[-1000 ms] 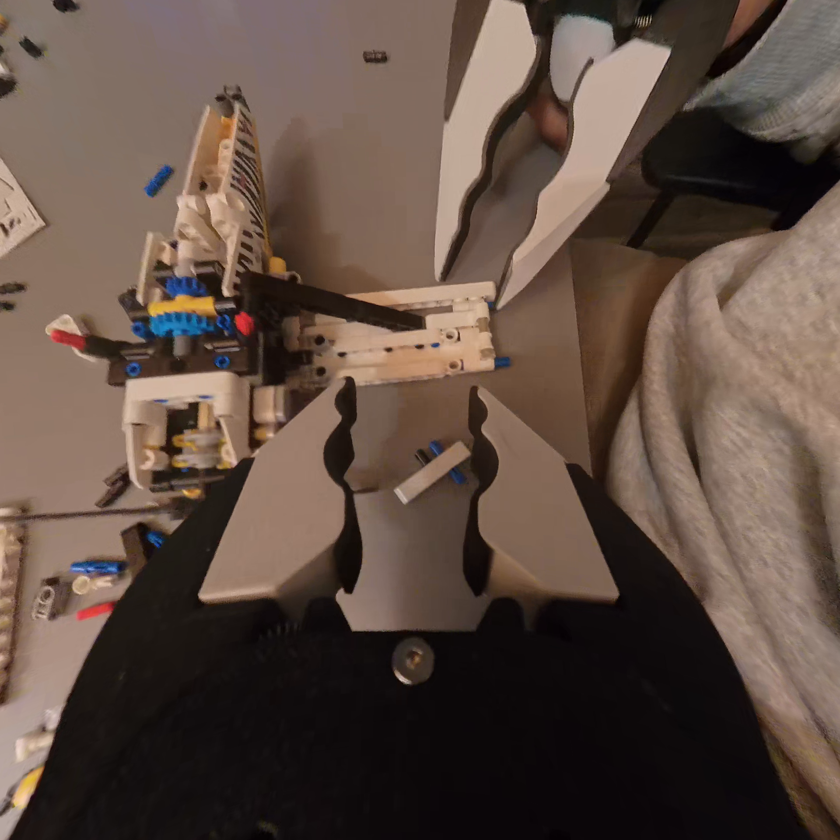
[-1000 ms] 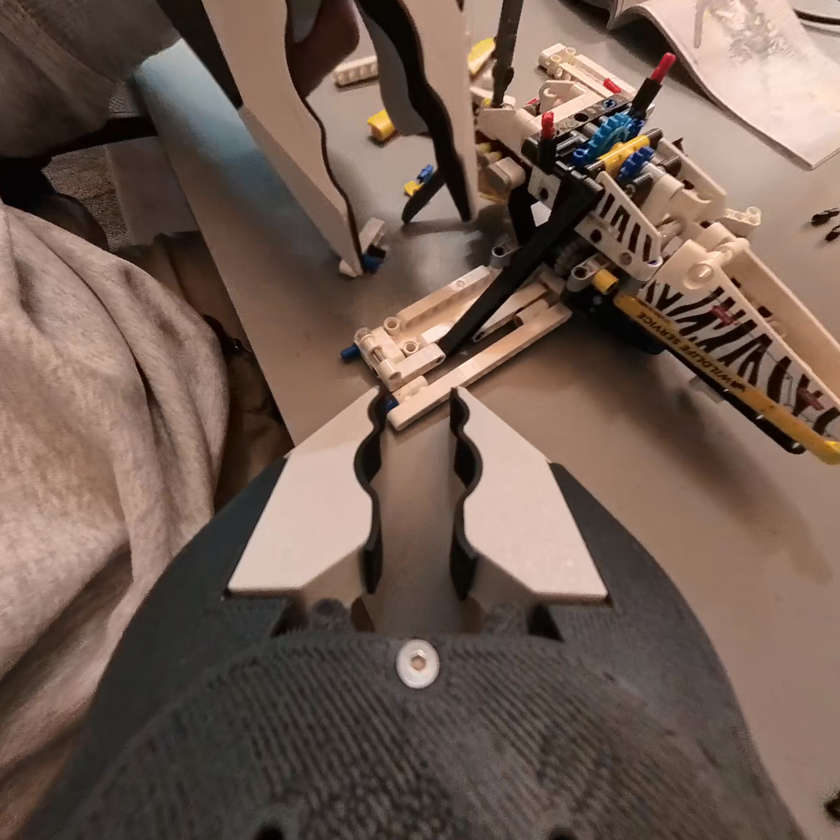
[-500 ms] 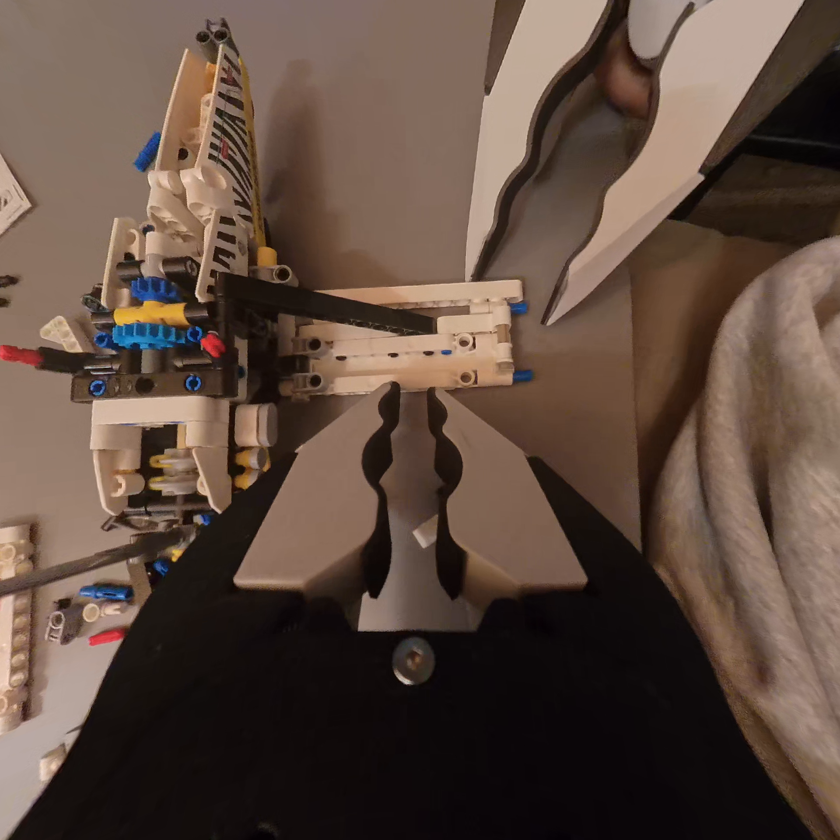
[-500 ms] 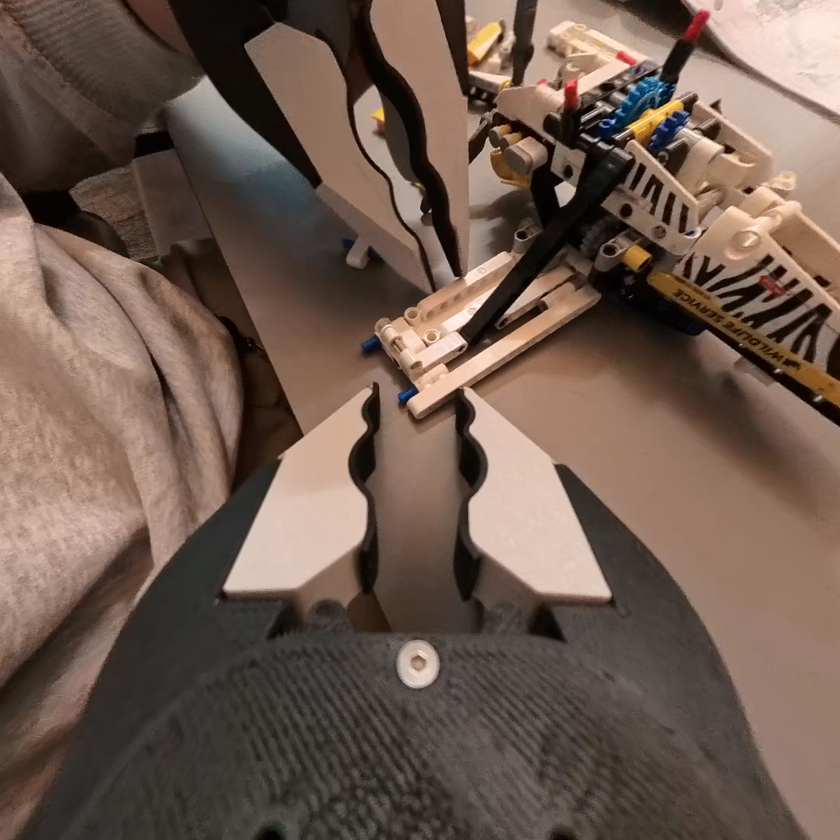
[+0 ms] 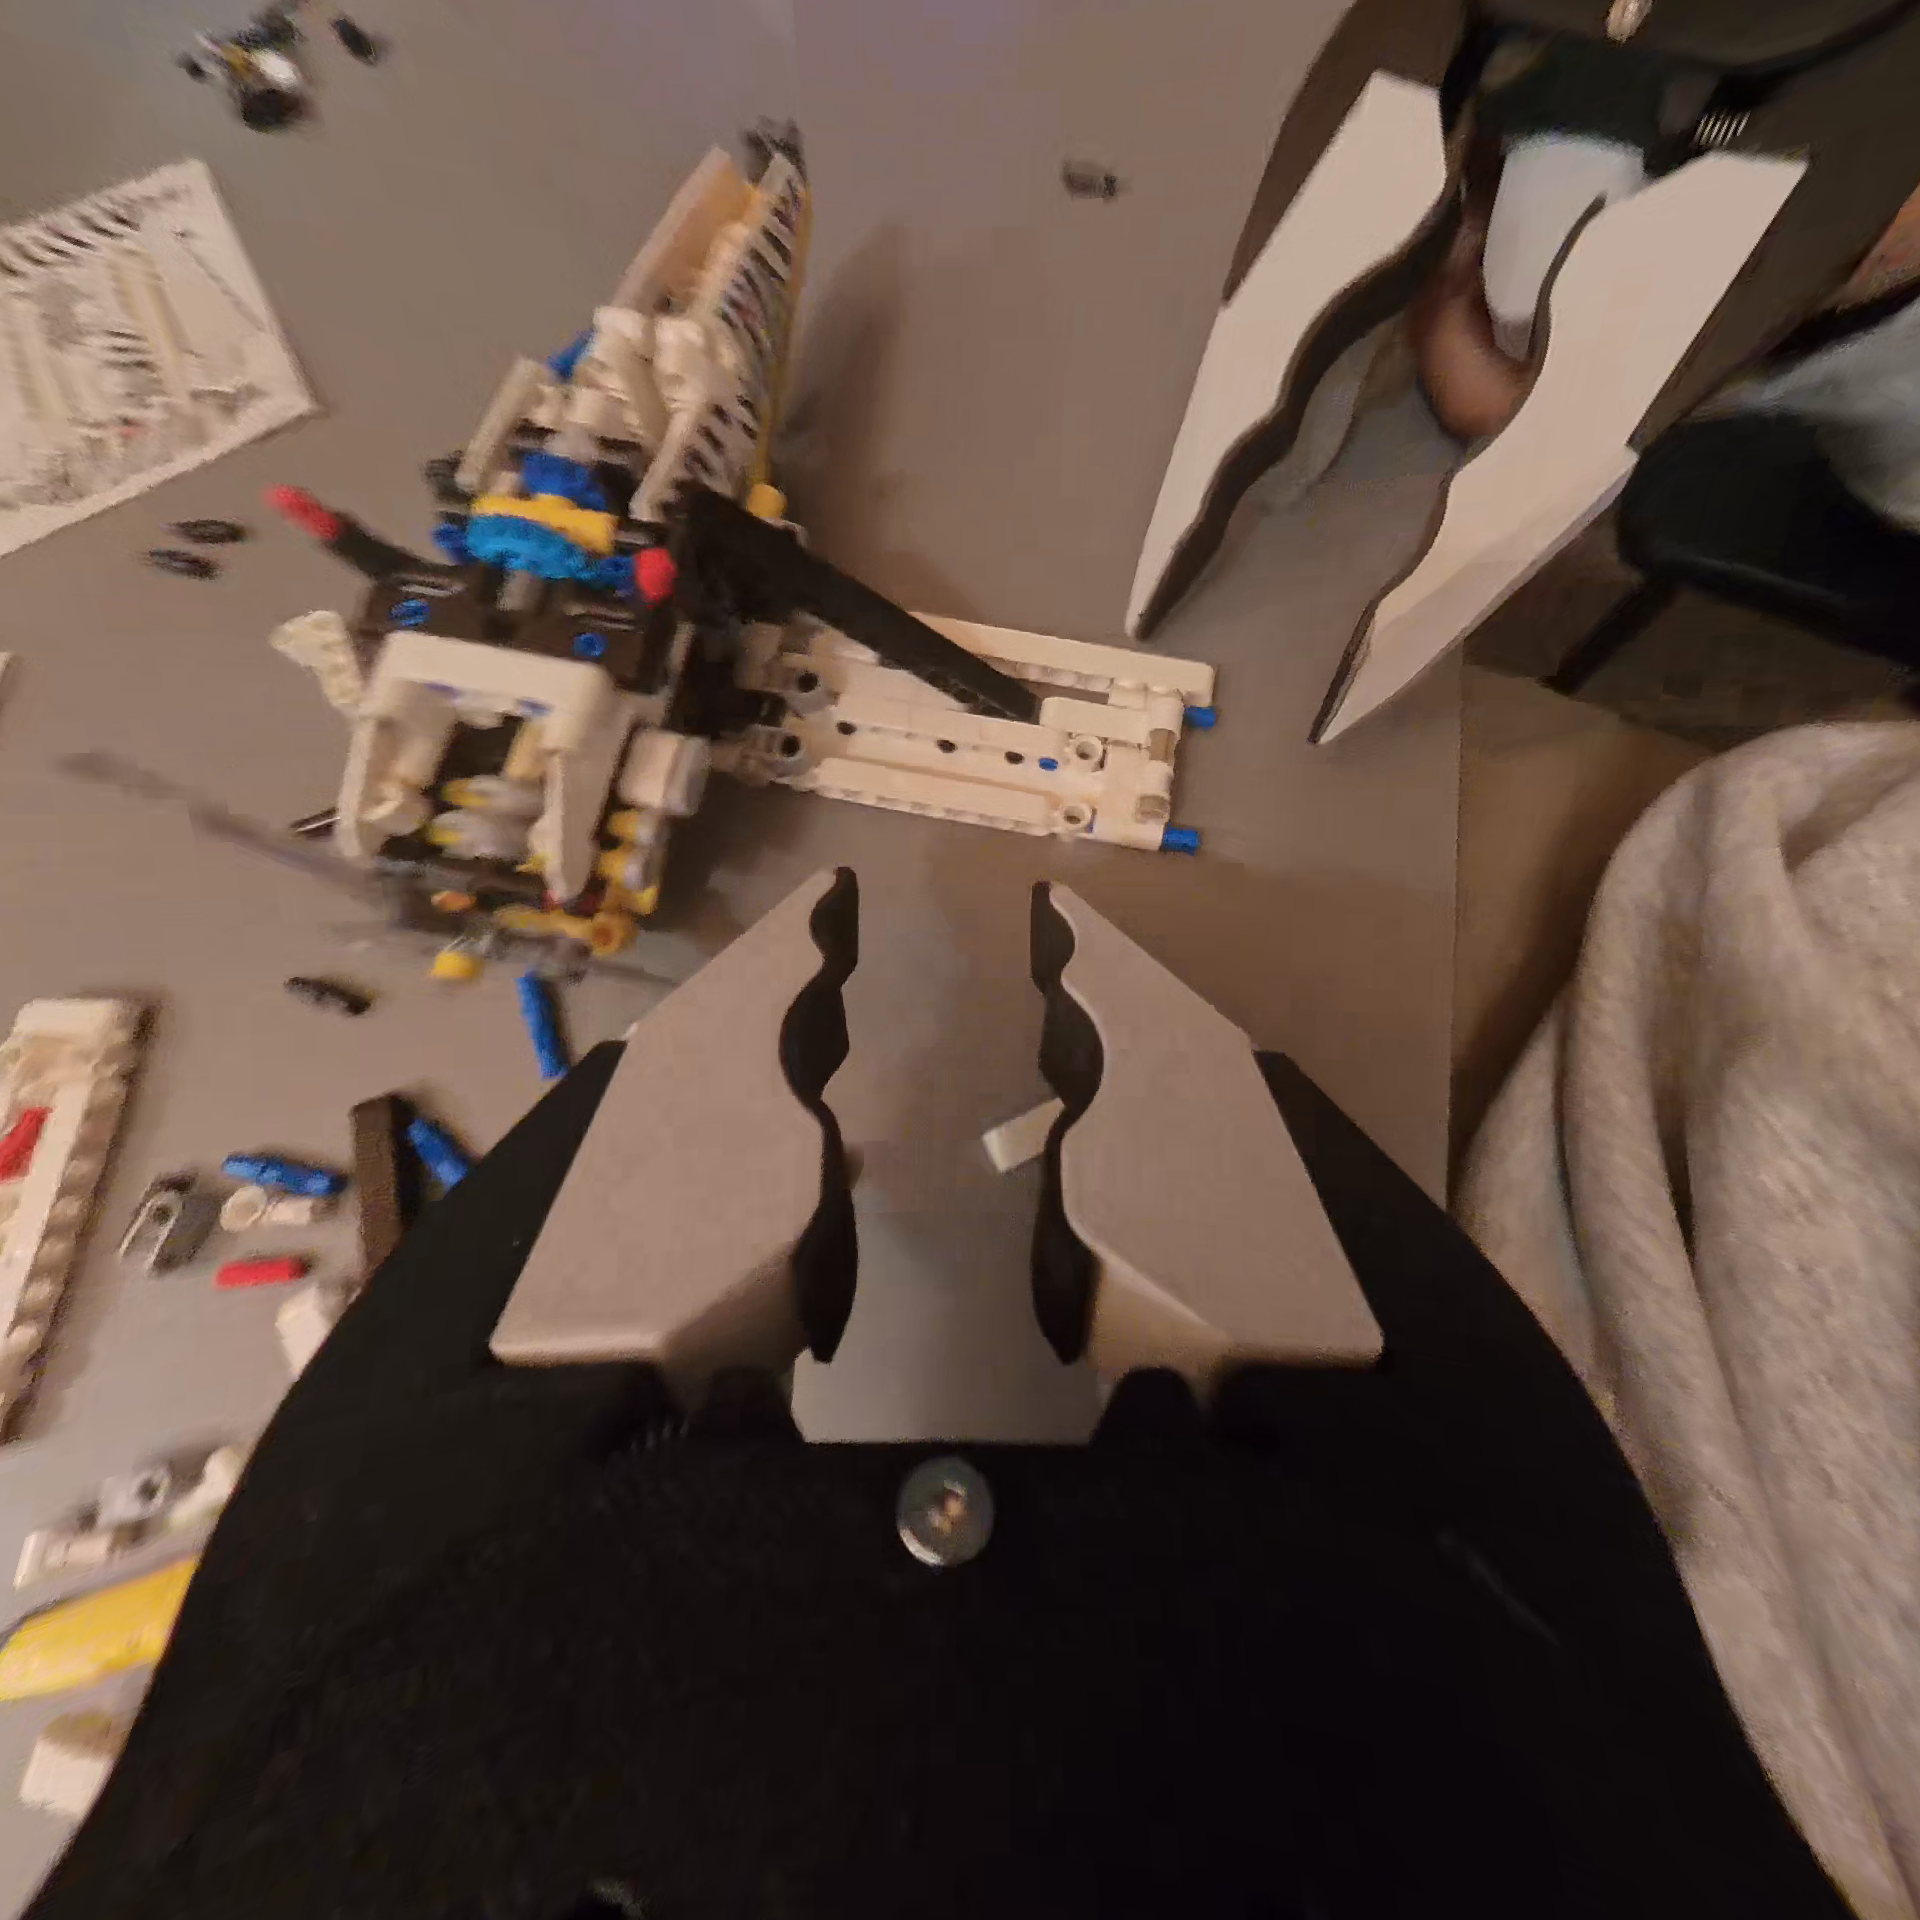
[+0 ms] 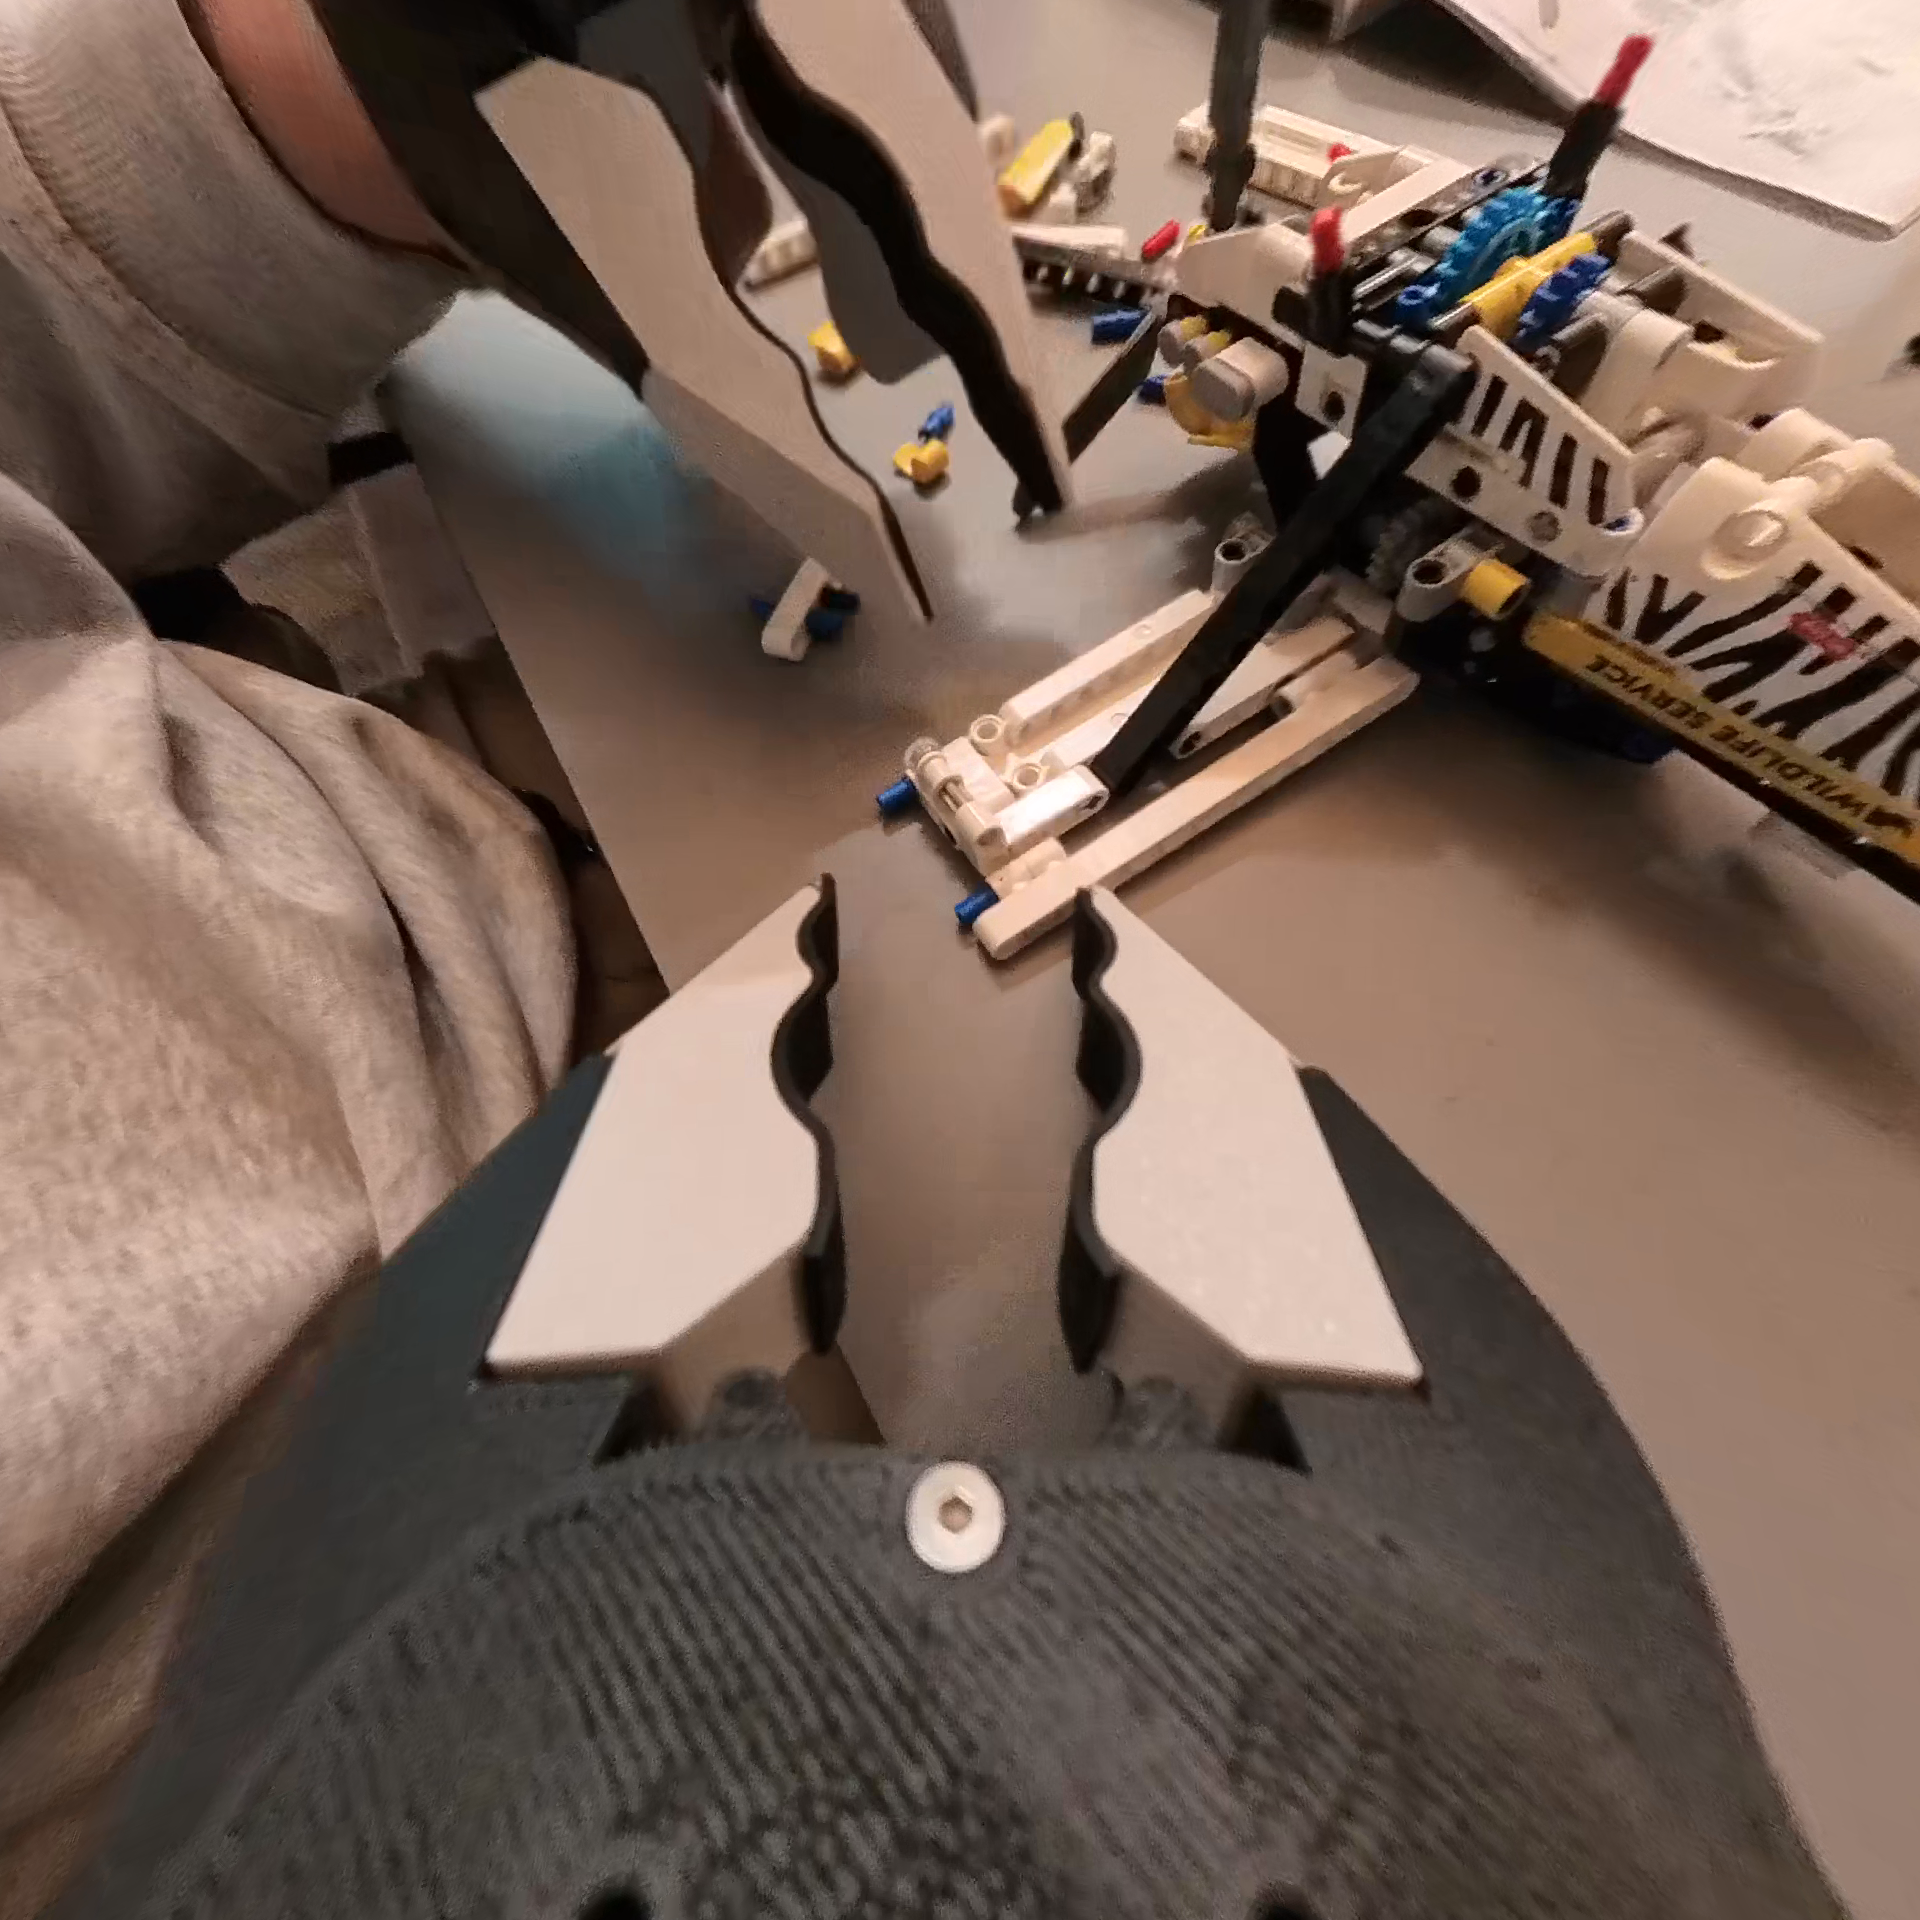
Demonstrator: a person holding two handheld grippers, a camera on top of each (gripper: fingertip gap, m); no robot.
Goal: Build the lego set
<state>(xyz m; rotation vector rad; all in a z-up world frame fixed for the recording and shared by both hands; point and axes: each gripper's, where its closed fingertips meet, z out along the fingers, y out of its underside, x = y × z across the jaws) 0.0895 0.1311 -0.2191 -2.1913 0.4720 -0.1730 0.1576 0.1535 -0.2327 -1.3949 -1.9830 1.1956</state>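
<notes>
The partly built zebra-striped Lego model (image 5: 582, 644) lies on the grey table, with its white beam frame (image 5: 987, 738) pointing toward the table edge. My left gripper (image 5: 943, 888) is open and empty, just short of the frame. A small white piece with blue pins (image 5: 1023, 1132) lies on the table under it, beside the right finger. My right gripper (image 6: 956, 891) is open and empty, with its tips at the end of the frame (image 6: 1143, 790). The model (image 6: 1507, 395), the left gripper (image 6: 977, 561) and the small piece (image 6: 795, 618) also show in the right wrist view.
Loose pins and small parts (image 5: 260, 1195) lie to the left, and yellow bits (image 6: 925, 457) behind the left gripper. An instruction booklet (image 5: 125, 343) lies at the far left. The table edge (image 5: 1455, 935) is close, with a person's grey sweater (image 5: 1714, 1247) beyond it. Across from one pair of fingers to the other is roughly 8 cm.
My left gripper narrowed half a second ago and has opened again, pulling back from the frame. The small white piece stays on the table. My right gripper has opened a little wider.
</notes>
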